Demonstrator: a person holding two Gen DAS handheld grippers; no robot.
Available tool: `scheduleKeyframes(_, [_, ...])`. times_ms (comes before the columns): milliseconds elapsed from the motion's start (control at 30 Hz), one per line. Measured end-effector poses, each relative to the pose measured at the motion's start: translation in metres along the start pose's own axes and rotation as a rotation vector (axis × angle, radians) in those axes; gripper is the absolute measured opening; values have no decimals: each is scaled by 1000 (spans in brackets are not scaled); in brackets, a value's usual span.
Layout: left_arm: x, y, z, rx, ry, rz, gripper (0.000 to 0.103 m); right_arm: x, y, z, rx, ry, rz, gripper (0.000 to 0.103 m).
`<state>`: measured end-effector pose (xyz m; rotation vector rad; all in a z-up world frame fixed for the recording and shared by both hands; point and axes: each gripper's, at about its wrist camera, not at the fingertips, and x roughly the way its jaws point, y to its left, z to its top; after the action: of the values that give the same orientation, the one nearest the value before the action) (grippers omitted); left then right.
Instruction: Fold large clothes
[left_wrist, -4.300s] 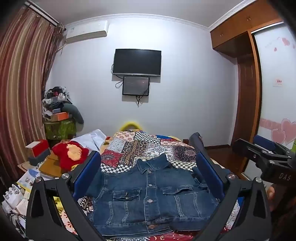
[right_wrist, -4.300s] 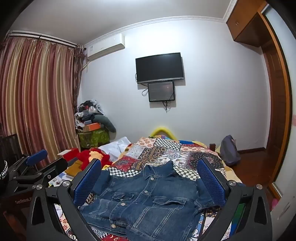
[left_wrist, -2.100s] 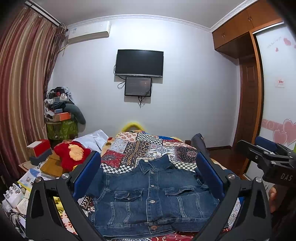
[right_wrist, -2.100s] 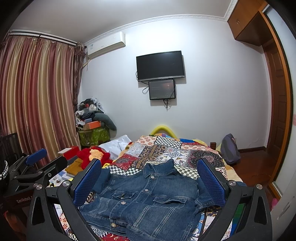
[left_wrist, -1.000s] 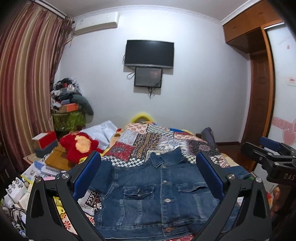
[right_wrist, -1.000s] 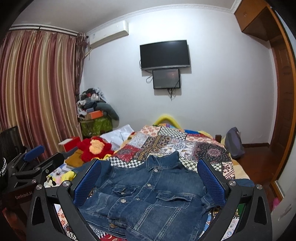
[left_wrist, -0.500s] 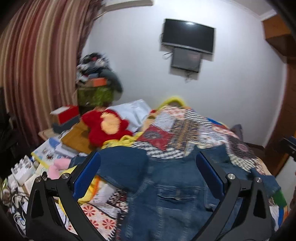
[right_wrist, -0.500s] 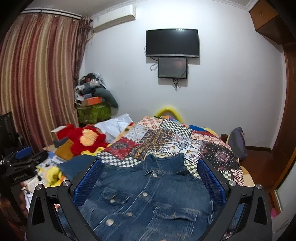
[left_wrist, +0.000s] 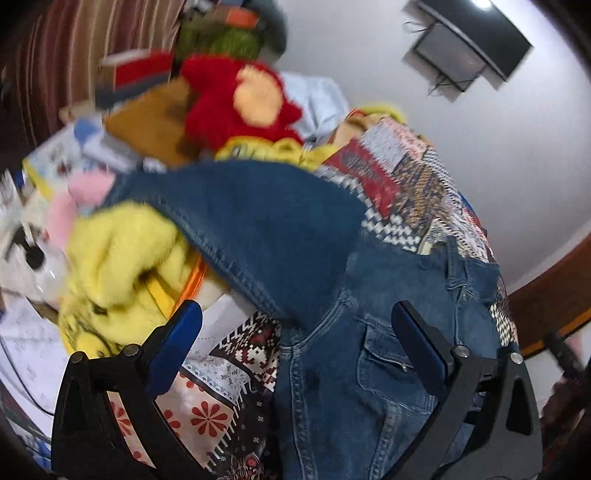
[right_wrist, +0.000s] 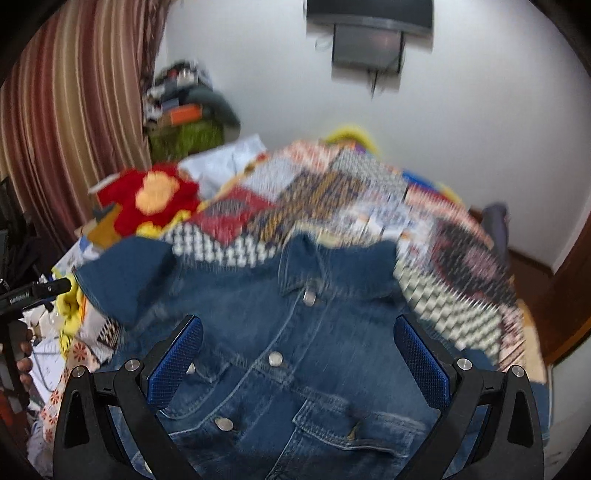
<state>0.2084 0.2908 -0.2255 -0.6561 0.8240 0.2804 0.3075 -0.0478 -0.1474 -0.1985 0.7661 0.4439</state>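
Note:
A blue denim jacket (right_wrist: 295, 350) lies face up on the patchwork bed quilt (right_wrist: 332, 199), buttons closed, collar toward the far wall. Its left sleeve (left_wrist: 258, 221) stretches out over a yellow plush toy. My left gripper (left_wrist: 295, 343) is open and empty, tilted, hovering above the sleeve's shoulder seam. My right gripper (right_wrist: 297, 352) is open and empty, low above the jacket's chest between the pockets. The left gripper's body shows at the left edge of the right wrist view (right_wrist: 33, 291). Both views are blurred by motion.
A red plush toy (left_wrist: 236, 99) and a yellow plush toy (left_wrist: 118, 258) lie at the bed's left side, with boxes and papers (left_wrist: 55, 147) beyond. A striped curtain (right_wrist: 74, 110) hangs left. A TV (right_wrist: 369, 11) is on the far wall. A wooden door frame (right_wrist: 569, 295) stands right.
Both grippers have dropped down and forward toward the jacket. The left one swung left and tilted over the outstretched sleeve. Both stay open; the jacket has not moved.

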Motion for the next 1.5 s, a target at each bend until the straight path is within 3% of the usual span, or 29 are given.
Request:
scheduleKeyframes(133, [18, 16, 8, -36, 14, -3, 97, 41, -10, -8, 47, 123, 54, 103])
scheduleKeyframes(300, [36, 42, 28, -129, 26, -57, 72, 85, -24, -19, 166, 267, 144, 103])
scheduleKeyframes(400, [46, 50, 39, -156, 29, -54, 58, 94, -28, -24, 233, 286, 177, 103])
scheduleKeyframes(533, [50, 46, 49, -116, -12, -3, 57, 102, -26, -25, 214, 304, 173, 103])
scheduleKeyframes(567, [51, 42, 51, -86, -32, 39, 55, 104, -26, -25, 206, 315, 175, 103])
scheduleKeyframes(700, [60, 31, 57, 1, -62, 181, 35, 114, -24, -28, 188, 376, 172, 103])
scheduleKeyframes(833, [54, 12, 62, 85, -109, 241, 22, 118, -23, -32, 179, 418, 166, 103])
scheduleKeyframes(1000, [29, -32, 74, 229, -186, 205, 16, 107, -25, -29, 166, 398, 153, 103])
scheduleKeyframes(1133, [12, -64, 82, 261, -205, 112, 10, 92, -27, -23, 151, 368, 147, 103])
scheduleKeyframes(1300, [-1, -125, 69, 406, -258, 60, 7, 71, -31, -18, 139, 325, 142, 103])
scheduleKeyframes(1500, [31, -184, 34, 547, -139, 5, 7, 45, -36, -18, 98, 281, 116, 103])
